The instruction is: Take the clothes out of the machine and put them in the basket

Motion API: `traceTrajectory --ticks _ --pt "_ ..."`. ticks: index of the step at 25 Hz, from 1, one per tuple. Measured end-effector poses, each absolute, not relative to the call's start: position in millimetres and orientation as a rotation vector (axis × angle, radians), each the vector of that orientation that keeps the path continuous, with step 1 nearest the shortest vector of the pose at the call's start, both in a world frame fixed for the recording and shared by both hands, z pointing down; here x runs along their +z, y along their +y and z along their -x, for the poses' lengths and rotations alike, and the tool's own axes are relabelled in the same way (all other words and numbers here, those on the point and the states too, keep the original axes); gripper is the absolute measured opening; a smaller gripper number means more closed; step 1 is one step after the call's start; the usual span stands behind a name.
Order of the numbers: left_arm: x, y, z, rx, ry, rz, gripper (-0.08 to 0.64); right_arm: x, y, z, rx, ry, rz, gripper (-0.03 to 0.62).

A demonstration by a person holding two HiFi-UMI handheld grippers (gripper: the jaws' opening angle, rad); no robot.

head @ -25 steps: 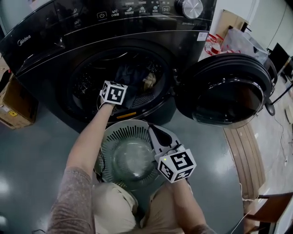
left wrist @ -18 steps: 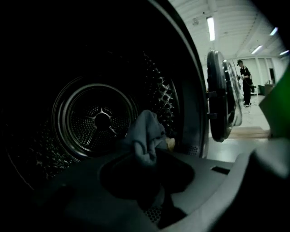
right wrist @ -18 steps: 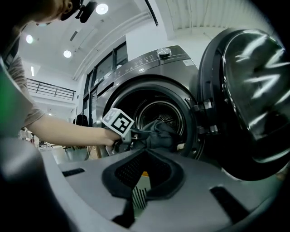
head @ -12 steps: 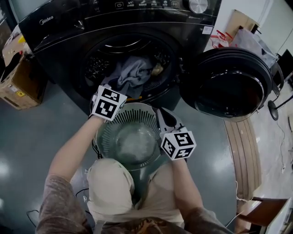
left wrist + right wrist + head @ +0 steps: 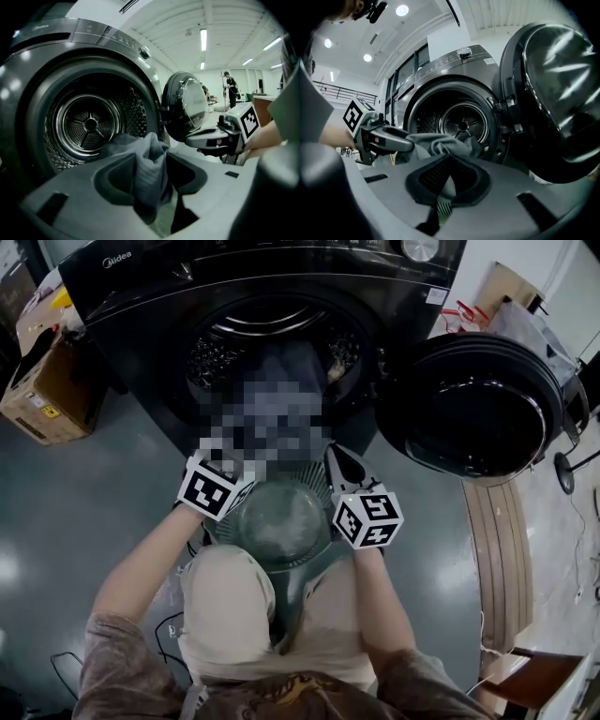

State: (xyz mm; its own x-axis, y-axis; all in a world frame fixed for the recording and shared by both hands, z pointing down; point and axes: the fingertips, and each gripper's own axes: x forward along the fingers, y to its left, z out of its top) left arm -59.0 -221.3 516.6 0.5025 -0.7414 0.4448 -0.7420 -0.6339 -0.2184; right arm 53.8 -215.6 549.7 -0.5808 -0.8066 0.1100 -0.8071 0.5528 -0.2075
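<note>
Grey cloth (image 5: 149,168) is bunched up between the left gripper (image 5: 150,201) jaws, bottom centre of its own view, with the washer (image 5: 281,277) mouth right behind it. Those jaws have just been opening and look slack round the cloth, by the basket (image 5: 281,526) rim mid-frame in the head view. The right gripper (image 5: 446,185) is pinching the basket's rim. The washer door (image 5: 478,409) hangs open at right of frame.

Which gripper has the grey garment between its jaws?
The left gripper: the grey garment hangs between its jaws, which have just been opening. The right gripper clamps the basket rim.
</note>
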Motion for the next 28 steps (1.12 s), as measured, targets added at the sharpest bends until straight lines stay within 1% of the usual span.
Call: traceTrajectory --ticks 1,4,7,13,23,28 --pt "515 -222 60 0.796 -1.353 -2.727 0.229 550 -216 -54 0.368 -2.764 -1.437 -0.003" --pt "506 -228 60 0.752 -1.387 -2.748 0.275 550 -217 -59 0.367 -2.758 -1.450 -0.003" --pt "508 -245 61 0.741 -1.404 -2.738 0.295 549 -216 -63 0.375 -2.754 -1.467 -0.003" --pt "550 -306 60 0.833 -1.430 -2.681 0.356 541 -209 -61 0.335 -2.764 -1.457 -0.003" --pt "589 -415 61 0.926 -1.469 -2.558 0.394 528 -199 -63 0.282 -2.767 -1.469 -0.003" --pt "619 -440 73 0.929 -1.491 -2.442 0.408 527 -200 -64 0.267 -2.754 -1.475 -0.003"
